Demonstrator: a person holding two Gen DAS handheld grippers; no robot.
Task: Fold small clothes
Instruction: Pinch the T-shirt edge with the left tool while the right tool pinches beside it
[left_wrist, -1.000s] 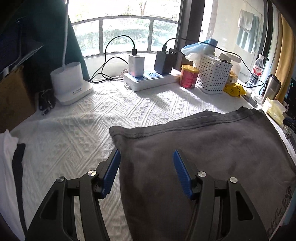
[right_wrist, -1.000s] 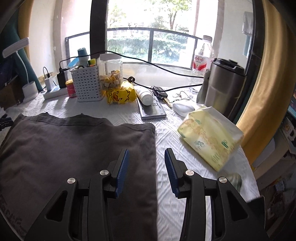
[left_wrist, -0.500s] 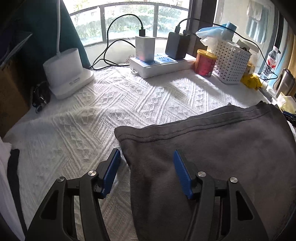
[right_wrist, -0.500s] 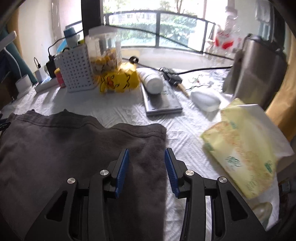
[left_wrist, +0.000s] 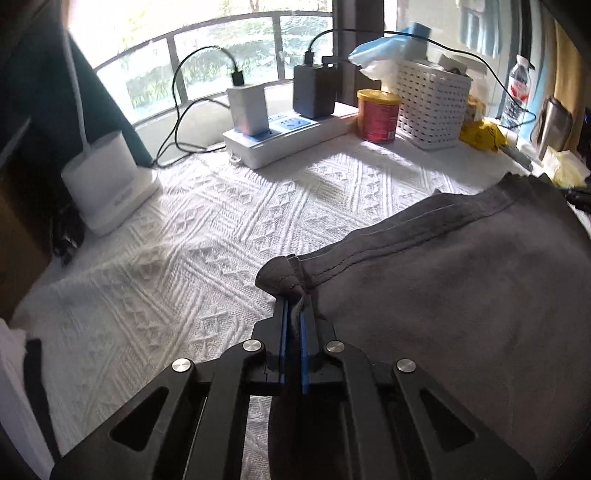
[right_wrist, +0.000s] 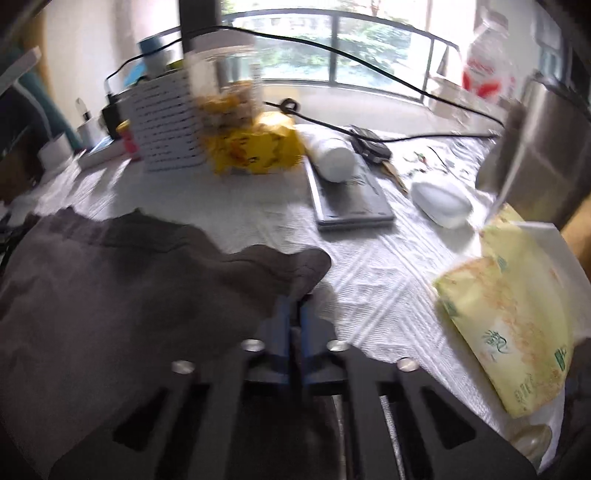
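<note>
A dark grey garment (left_wrist: 461, 295) lies spread on the white textured tablecloth (left_wrist: 207, 236). The left gripper (left_wrist: 293, 314) pinches its hemmed left corner, bunching it; the right gripper (right_wrist: 293, 314) pinches the right corner, beside a yellow tissue pack (right_wrist: 517, 317).

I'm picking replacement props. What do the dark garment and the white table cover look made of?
Dark garment: soft matte grey knit, probably cotton jersey; stitched hem, limp bunching.
White table cover: woven textile, likely cotton, with raised diamond relief; matte.
</note>
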